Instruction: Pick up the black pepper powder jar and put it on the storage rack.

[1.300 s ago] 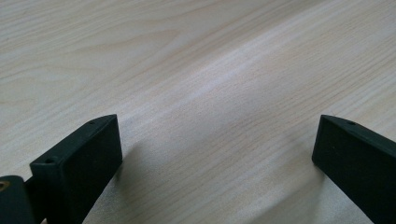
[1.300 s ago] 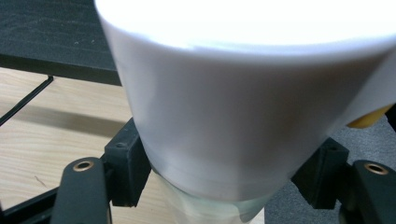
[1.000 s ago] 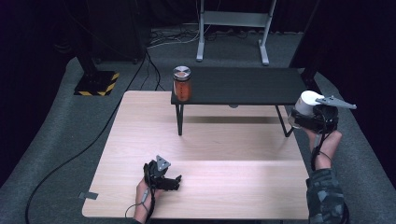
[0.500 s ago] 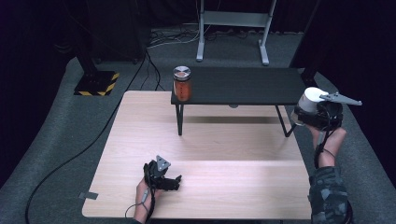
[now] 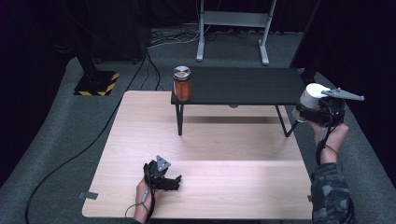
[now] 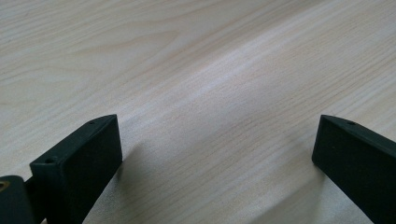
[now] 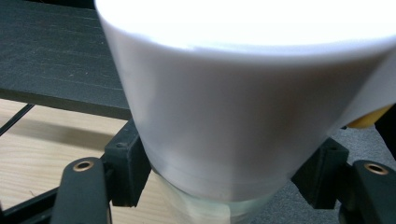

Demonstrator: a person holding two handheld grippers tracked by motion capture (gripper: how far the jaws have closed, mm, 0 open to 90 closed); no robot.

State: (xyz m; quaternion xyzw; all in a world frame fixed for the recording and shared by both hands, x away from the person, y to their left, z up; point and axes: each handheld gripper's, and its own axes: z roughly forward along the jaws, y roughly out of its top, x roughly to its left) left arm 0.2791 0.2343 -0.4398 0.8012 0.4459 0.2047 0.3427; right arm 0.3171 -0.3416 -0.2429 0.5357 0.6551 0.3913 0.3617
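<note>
While gripped, white cup (image 7: pixel 243 107) sits between right gripper (image 5: pixel 312 108) jaws.

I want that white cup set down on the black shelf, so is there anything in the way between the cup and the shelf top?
Nothing visible. The right gripper holds the white cup off the black shelf's right end; the jar stands at the far left corner.

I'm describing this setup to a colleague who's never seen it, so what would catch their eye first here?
Probably the white tapered cup clamped in the right gripper, held in the air just off the right end of the low black bench-like shelf. Next, the orange-filled glass jar with a silver lid standing at that shelf's left end. The left gripper rests open on the pale wooden table.
</note>
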